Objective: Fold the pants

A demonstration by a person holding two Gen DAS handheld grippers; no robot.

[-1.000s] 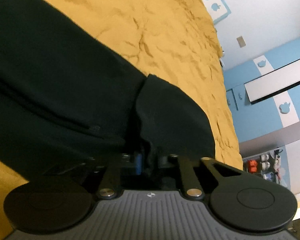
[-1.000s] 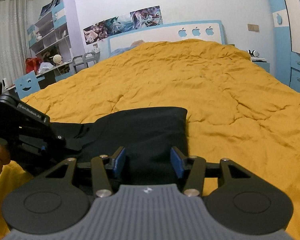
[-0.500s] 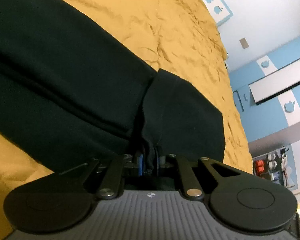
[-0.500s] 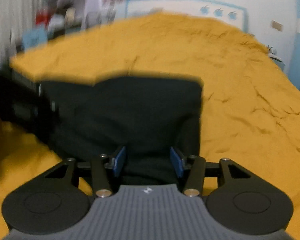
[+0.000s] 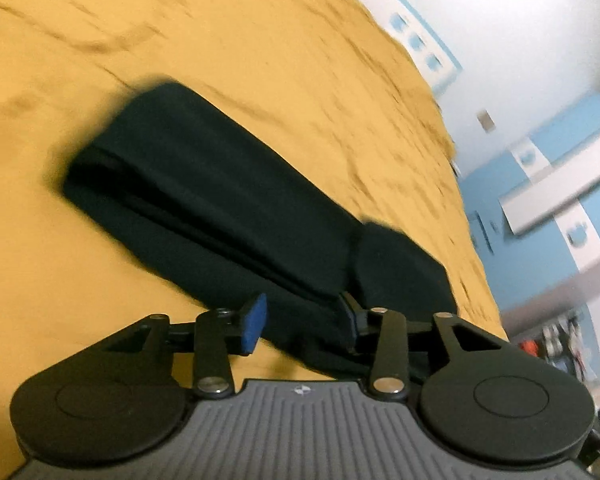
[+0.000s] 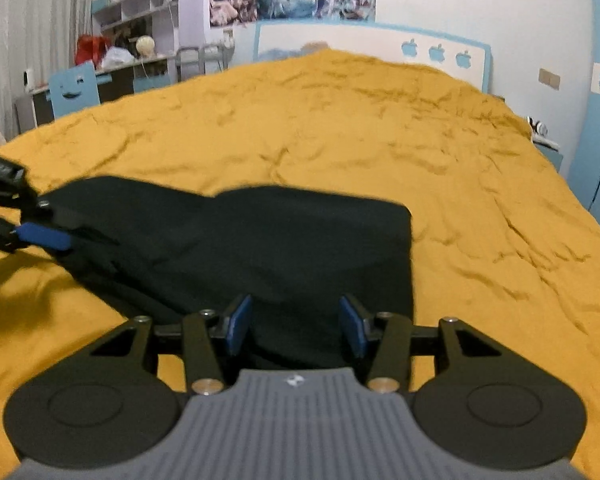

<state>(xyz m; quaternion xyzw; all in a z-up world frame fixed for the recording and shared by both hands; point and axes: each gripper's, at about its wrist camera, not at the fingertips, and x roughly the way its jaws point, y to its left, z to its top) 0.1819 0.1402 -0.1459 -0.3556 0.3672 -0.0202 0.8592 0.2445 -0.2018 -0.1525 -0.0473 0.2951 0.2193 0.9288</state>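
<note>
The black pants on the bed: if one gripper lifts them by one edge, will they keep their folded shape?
Probably not. The black pants lie soft and layered on the yellow bedspread, so they would likely droop and unfold. They look light, and unlikely to slide on the wrinkled cover.

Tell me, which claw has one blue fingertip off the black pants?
The left gripper: one blue pad sits over bare yellow bedspread. The right gripper has both pads over the pants.

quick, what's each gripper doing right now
left gripper: open, holding nothing, black pants between its fingers.
right gripper: open, holding nothing, over the pants.
</note>
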